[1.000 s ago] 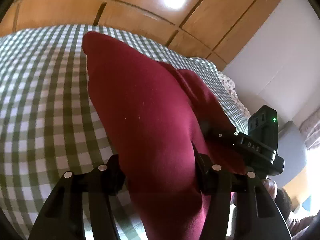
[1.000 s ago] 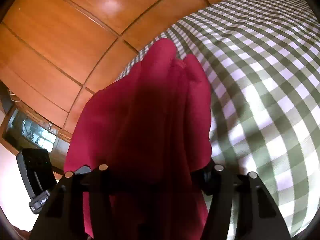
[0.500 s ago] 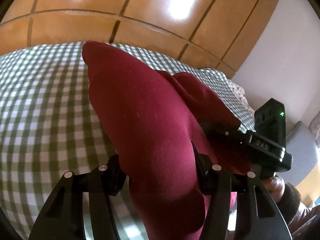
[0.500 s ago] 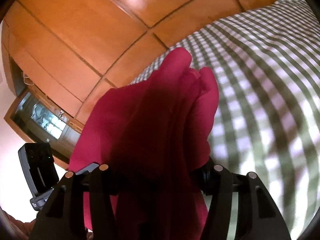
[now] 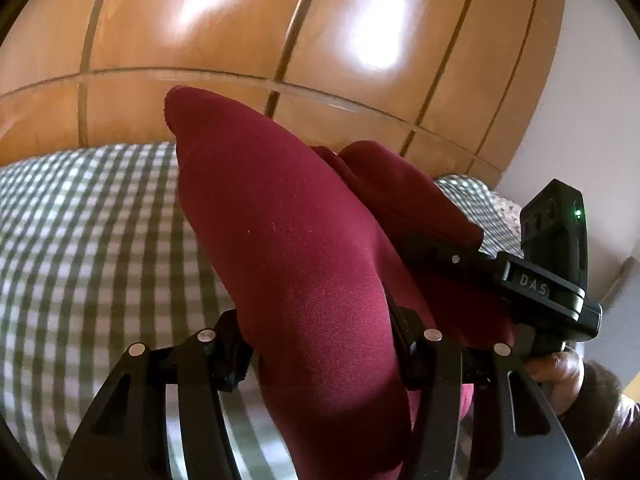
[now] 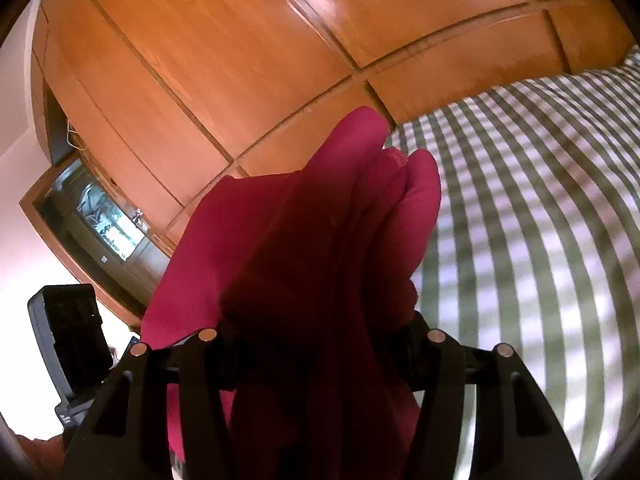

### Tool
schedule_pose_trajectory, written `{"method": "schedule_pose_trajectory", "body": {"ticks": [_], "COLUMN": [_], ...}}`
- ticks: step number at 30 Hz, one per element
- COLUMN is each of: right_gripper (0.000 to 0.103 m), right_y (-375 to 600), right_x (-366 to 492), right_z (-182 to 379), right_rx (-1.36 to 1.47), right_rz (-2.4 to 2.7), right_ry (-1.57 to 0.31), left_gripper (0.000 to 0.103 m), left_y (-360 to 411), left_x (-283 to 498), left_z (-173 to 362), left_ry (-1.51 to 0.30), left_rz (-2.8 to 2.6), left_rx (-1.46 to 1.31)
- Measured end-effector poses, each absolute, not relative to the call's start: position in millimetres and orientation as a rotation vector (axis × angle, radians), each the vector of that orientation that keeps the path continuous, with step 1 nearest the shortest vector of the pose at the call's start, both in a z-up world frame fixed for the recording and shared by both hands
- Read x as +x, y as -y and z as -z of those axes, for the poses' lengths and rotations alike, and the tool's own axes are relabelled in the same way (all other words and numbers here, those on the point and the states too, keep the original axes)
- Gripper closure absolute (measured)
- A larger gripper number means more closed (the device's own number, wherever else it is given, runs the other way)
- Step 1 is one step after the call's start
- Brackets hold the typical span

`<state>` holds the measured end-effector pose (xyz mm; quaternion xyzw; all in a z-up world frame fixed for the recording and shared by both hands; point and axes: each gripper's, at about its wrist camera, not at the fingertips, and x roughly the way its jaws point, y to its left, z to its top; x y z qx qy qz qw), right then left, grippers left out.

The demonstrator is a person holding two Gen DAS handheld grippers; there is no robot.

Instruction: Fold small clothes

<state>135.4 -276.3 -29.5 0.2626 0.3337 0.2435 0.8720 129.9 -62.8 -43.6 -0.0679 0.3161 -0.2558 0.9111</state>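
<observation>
A dark red garment [image 5: 292,240] is bunched thickly between the jaws of my left gripper [image 5: 320,344], which is shut on it. The same red garment [image 6: 320,240] fills the jaws of my right gripper [image 6: 320,344], also shut on it, with folded layers sticking up past the fingers. The cloth hangs lifted above a green and white checked bedspread [image 5: 88,240]. In the left wrist view the right gripper [image 5: 532,280] holds the cloth's other side close by on the right. The left gripper's body [image 6: 68,328] shows at the lower left of the right wrist view.
A wooden panelled wardrobe [image 5: 280,32] stands behind the bed. The checked bedspread [image 6: 540,208] spreads out to the right. A dark glass-fronted niche [image 6: 104,224] sits in the wardrobe at left. A person's hand [image 5: 560,364] grips the right tool. A white wall [image 5: 592,80] is at far right.
Both grippers have lifted and tilted up with the red garment still held. The wardrobe now fills more of both views and the bedspread has dropped lower.
</observation>
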Motion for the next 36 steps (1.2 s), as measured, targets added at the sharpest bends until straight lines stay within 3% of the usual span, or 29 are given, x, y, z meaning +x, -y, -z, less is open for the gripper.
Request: {"method": "schedule_pose_trajectory", "body": {"ticks": [13,15,17,19,24,36], "right_gripper": [0.048,0.041,0.037,0.035,0.032,0.011], "right_y": [247.4,242.7,246.8,246.2,242.5,253.6], "right_x": [223.3,236.0,241.6,240.1,240.4,199.4], "right_z": [51.4,69.6,79.5,79.2,79.8,68.5], "right_rx": [0.400,0.362,0.404,0.397,0.375,0.360], "right_rz": [-0.373,-0.307,-0.308,-0.307,-0.290,-0.185], "right_ry": [-0.710,-0.773,-0.801,-0.795,-0.792,-0.751], "left_gripper": [0.047,0.040,0.022,0.018,0.015,0.015], "left_y": [46.7,42.0,30.4,22.9,28.2,27.5], "left_x": [224.0,239.4,242.5,239.7,229.0,192.9], "left_z": [72.7,92.9,103.8,107.2,103.8,97.1], "left_ry": [-0.690,-0.750,-0.763,-0.763,-0.742,-0.677], "left_rz": [0.422,0.371,0.363,0.341,0.311,0.258], "left_rx": [-0.151,-0.167,-0.238,-0.277,-0.239,-0.207]}}
